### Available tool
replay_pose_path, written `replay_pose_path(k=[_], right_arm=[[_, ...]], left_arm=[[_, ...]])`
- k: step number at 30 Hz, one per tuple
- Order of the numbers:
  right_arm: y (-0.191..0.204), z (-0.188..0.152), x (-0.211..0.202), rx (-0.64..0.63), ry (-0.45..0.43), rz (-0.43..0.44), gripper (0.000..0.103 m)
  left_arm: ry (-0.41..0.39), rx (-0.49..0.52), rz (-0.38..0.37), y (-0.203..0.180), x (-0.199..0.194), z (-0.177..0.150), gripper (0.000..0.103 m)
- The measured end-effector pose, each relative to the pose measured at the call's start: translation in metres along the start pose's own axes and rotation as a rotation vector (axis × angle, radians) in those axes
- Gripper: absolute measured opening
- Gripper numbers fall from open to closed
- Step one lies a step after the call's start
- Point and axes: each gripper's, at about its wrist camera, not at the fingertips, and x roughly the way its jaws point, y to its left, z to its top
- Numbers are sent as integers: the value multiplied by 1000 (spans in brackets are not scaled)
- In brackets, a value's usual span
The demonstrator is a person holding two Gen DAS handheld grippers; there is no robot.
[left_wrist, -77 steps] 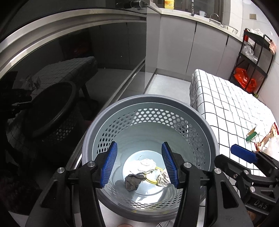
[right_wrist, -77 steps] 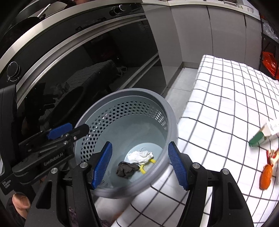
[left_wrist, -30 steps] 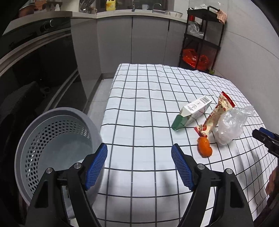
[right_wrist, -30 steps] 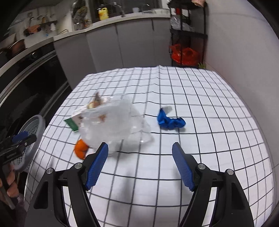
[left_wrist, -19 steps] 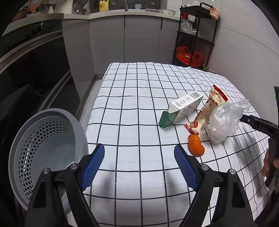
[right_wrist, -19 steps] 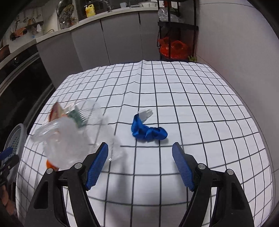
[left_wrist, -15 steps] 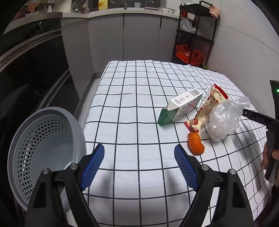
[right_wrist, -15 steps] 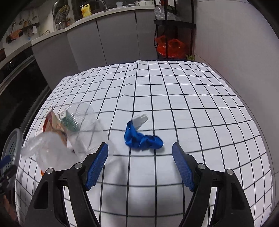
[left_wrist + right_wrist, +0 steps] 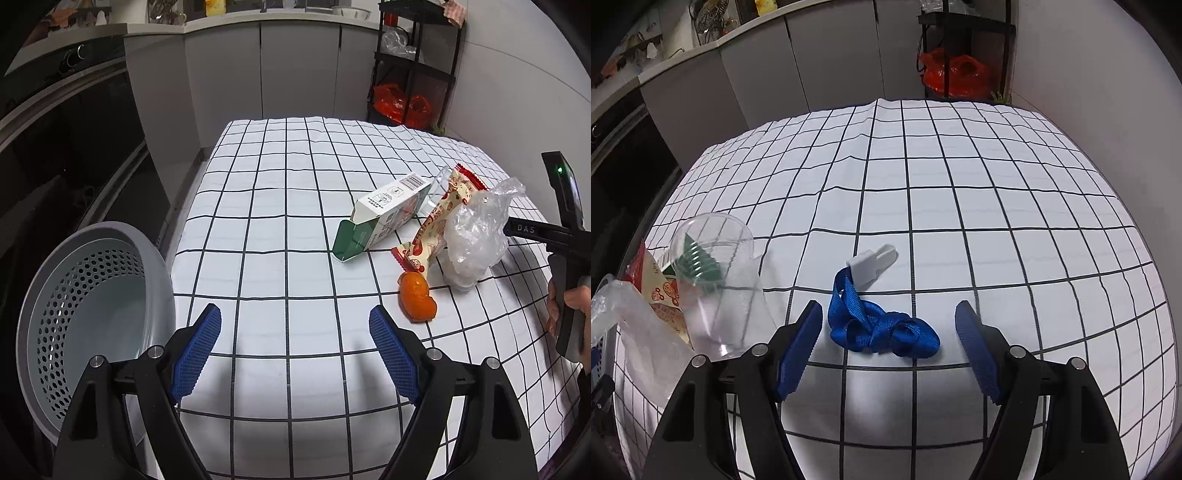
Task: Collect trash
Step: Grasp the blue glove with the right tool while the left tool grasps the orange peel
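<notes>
Beside table, grey bin, contents unseen, clear cup empty

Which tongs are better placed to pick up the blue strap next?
Right. The right tongs are open with the blue strap lying directly between their tips, while the left tongs hover over bare checked cloth near the basket.

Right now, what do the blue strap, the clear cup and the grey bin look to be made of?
Blue strap: woven fabric webbing, matte, ribbed weave and soft folds, with a white clip, likely plastic.
Clear cup: thin transparent plastic, glossy; the carton shows through it.
Grey bin: moulded plastic by its look, smooth satin, with punched round holes.
</notes>
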Motion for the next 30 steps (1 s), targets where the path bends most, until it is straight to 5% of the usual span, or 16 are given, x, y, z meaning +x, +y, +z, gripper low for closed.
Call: replay_pose_path(k=[11,30], right_arm=[[7,-6,-8,-39,-9,3,25],[-6,-40,-98,106,-99,113,23]], left_arm=[[-5,2,-16,-11,-6,2,83],[42,9,-71,-57,28,3,88]])
